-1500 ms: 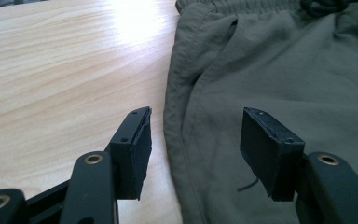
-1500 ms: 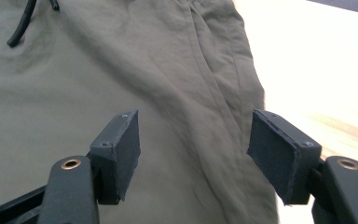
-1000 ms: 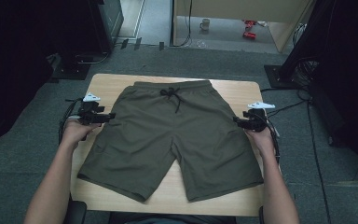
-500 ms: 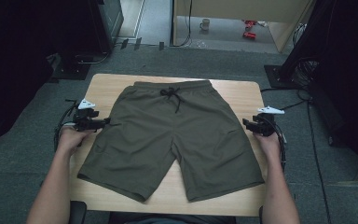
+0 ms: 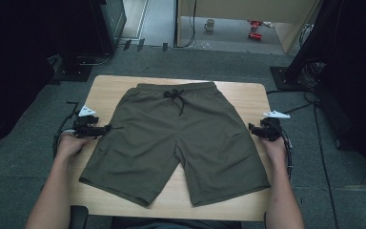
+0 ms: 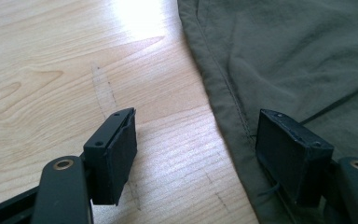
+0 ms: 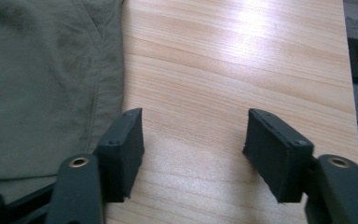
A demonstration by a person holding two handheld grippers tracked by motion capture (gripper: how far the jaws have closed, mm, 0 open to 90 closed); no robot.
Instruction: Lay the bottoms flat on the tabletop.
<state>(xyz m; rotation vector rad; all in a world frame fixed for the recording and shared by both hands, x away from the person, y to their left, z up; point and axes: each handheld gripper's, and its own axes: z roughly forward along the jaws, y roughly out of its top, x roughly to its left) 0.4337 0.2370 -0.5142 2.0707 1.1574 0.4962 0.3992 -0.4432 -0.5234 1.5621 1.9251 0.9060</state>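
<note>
A pair of olive-green woven shorts (image 5: 176, 143) with a dark drawstring lies flat across the middle of the light wooden desk (image 5: 107, 86), waistband toward the far edge, both leg hems toward the near edge.

Since a second ago both hands have drawn outward and down to the sides of the garment. The left hand-held gripper (image 5: 104, 129) now sits low by the left edge of the desk, level with the shorts' left side seam. Its jaws have just been opening and stand wide: in the left gripper view one pad (image 6: 116, 154) rests over bare wood and the other pad (image 6: 289, 149) over the cloth, so the seam runs between them without being pinched.

The right hand-held gripper (image 5: 253, 129) hovers near the right edge of the desk, just beside the right side seam. Its jaws have also just been opening and are wide, with only bare wood between them and the cloth just outside the inner jaw.

This reads as lining up for a two-sided grasp of the side seams; nothing is held yet, and the right side probably needs to shift inward to catch fabric.
</note>
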